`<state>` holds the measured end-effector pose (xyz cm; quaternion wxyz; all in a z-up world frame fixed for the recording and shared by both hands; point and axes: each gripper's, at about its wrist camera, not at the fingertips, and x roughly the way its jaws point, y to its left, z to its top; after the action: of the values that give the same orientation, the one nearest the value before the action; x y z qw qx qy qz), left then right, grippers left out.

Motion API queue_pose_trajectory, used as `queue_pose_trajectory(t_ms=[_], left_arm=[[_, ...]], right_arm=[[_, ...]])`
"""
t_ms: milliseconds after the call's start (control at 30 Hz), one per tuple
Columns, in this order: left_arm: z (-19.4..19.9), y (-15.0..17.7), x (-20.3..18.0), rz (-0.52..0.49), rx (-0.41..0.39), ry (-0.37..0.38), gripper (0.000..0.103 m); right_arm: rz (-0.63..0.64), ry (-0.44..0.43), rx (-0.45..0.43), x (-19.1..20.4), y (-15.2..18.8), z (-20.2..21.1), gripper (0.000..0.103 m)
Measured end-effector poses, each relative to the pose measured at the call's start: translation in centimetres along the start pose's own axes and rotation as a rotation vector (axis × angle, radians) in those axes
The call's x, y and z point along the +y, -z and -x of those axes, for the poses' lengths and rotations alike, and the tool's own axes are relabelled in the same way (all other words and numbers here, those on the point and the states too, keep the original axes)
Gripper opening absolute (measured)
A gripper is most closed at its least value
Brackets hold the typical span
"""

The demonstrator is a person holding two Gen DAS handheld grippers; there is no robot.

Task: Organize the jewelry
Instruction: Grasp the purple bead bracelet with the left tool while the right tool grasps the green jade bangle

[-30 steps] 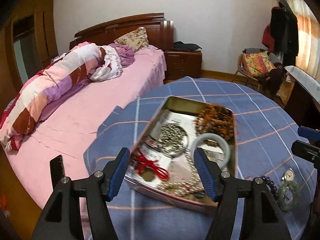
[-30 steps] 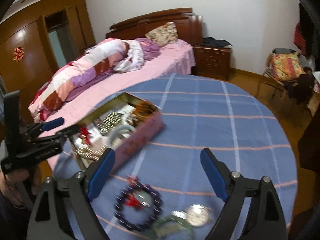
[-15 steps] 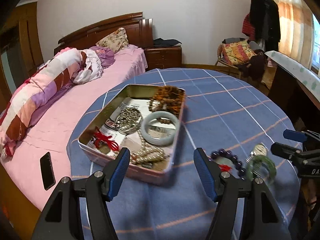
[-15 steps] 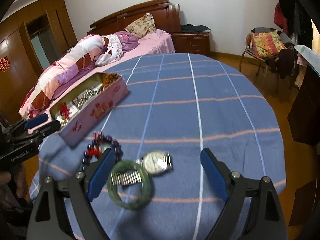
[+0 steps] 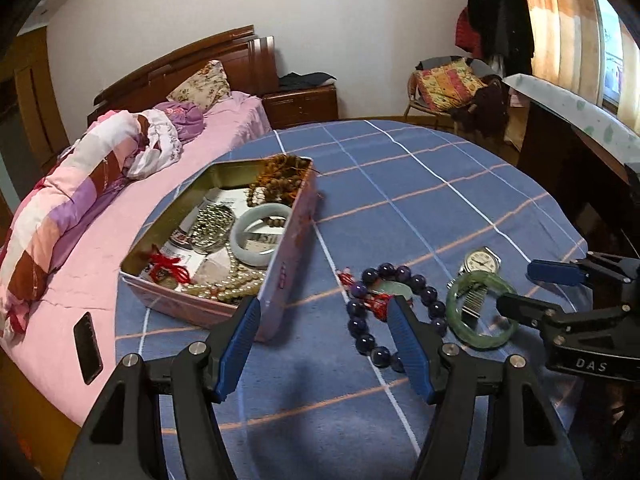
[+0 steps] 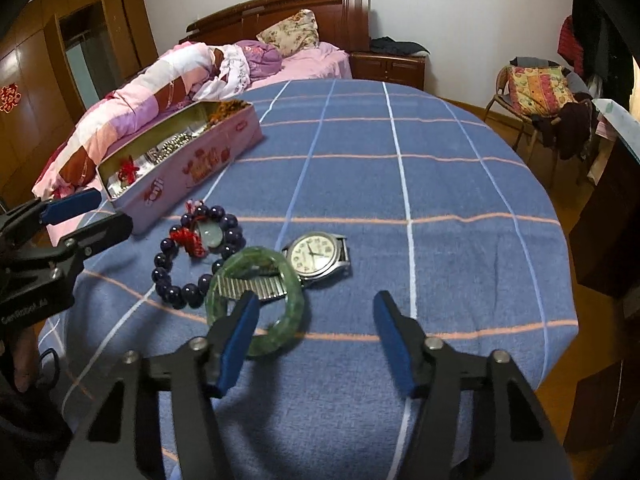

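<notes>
Jewelry lies loose on the tabletop just ahead of my two tools. My right hand-held gripper tilts down at the cloth with its blue-padded jaws apart; they have just been closing, and they pinch nothing. Its left pad overlaps the near rim of the green bangle, though I cannot tell whether they touch. That bangle is a glossy, mottled stone ring lying over the ribbed metal strap of a wristwatch, whose round pale dial sits at about one o'clock from the bangle. At ten o'clock from the bangle is a bracelet of dark purple beads with a red knotted tassel and a pale oval stone.

My left hand-held gripper also tilts down, released and wide, gripping nothing; its right pad sits over the near beads in view. At eleven o'clock from it stands the pink tin box, rectangular with a shiny metal interior. Inside are a pale bangle, silvery beads, a cream pearl strand, brown beads and a red cord knot. The tin's side carries red printing I cannot read.

The tabletop wears a blue cloth with white and orange lines. The letters "DAS" show on the right tool's body in the left view. A black phone lies on the pink bed at nine o'clock.
</notes>
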<state>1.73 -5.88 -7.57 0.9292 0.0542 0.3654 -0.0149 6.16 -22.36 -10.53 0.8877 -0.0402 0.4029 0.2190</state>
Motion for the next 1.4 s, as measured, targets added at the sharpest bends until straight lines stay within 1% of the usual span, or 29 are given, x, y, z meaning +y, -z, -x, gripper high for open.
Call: queue_pose_trajectory(t_ms=[67, 100, 267, 400, 467, 533, 600, 633, 667, 700, 733, 800, 1100, 1233, 1400], left_arm=[[-0.4, 0.2, -0.1, -0.002, 0.022, 0.018, 0.044], [-0.8, 0.3, -0.3, -0.004, 0.039, 0.031, 0.041], [-1.5, 0.7, -1.1, -0.016, 0.073, 0.059, 0.041], [-2.7, 1.0, -1.2, -0.011, 0.116, 0.079, 0.041], [-3.7, 1.1, -1.1, -0.002, 0.148, 0.092, 0.041], [-4.4, 1.1, -1.1, 0.006, 0.160, 0.102, 0.040], [-4.8, 1.1, -1.2, 0.005, 0.168, 0.123, 0.032], [-4.7, 1.0, -1.3, 0.004, 0.163, 0.124, 0.027], [-4.7, 0.9, -1.4, -0.001, 0.162, 0.124, 0.017], [-4.6, 0.9, -1.5, -0.007, 0.160, 0.131, 0.015], [-4.5, 1.0, -1.5, -0.009, 0.159, 0.133, 0.014], [-4.1, 1.0, -1.4, -0.012, 0.146, 0.126, 0.013], [-1.2, 0.0, -0.8, -0.016, 0.038, 0.107, 0.013], [-0.2, -0.2, -0.8, -0.023, 0.008, 0.113, 0.013], [0.3, -0.7, -0.8, -0.024, -0.010, 0.122, 0.013]], right_arm=[[-0.001, 0.000, 0.002, 0.0, 0.1, 0.0, 0.057], [0.001, 0.000, 0.002, 0.0, 0.2, 0.0, 0.057], [0.008, -0.001, 0.005, 0.3, 0.3, 0.1, 0.056], [0.014, -0.004, 0.008, 0.5, 0.3, -0.1, 0.056], [0.015, -0.007, 0.010, 0.6, 0.3, -0.2, 0.053], [0.016, -0.010, 0.013, 0.6, 0.3, -0.3, 0.051], [0.018, -0.016, 0.014, 0.7, 0.3, -0.4, 0.044], [0.020, -0.020, 0.015, 0.8, 0.3, -0.5, 0.034], [0.023, -0.026, 0.014, 0.8, 0.3, -0.5, 0.023], [0.030, -0.033, 0.015, 0.9, 0.3, -0.5, 0.018], [0.039, -0.034, 0.011, 1.0, 0.4, -0.4, 0.014], [0.051, -0.031, -0.001, 1.3, 0.3, -0.1, 0.011], [0.039, -0.046, -0.033, 1.0, 0.1, 0.7, 0.011], [0.032, -0.048, -0.053, 0.9, -0.2, 1.2, 0.011], [0.027, -0.052, -0.067, 1.0, -0.5, 1.5, 0.011]])
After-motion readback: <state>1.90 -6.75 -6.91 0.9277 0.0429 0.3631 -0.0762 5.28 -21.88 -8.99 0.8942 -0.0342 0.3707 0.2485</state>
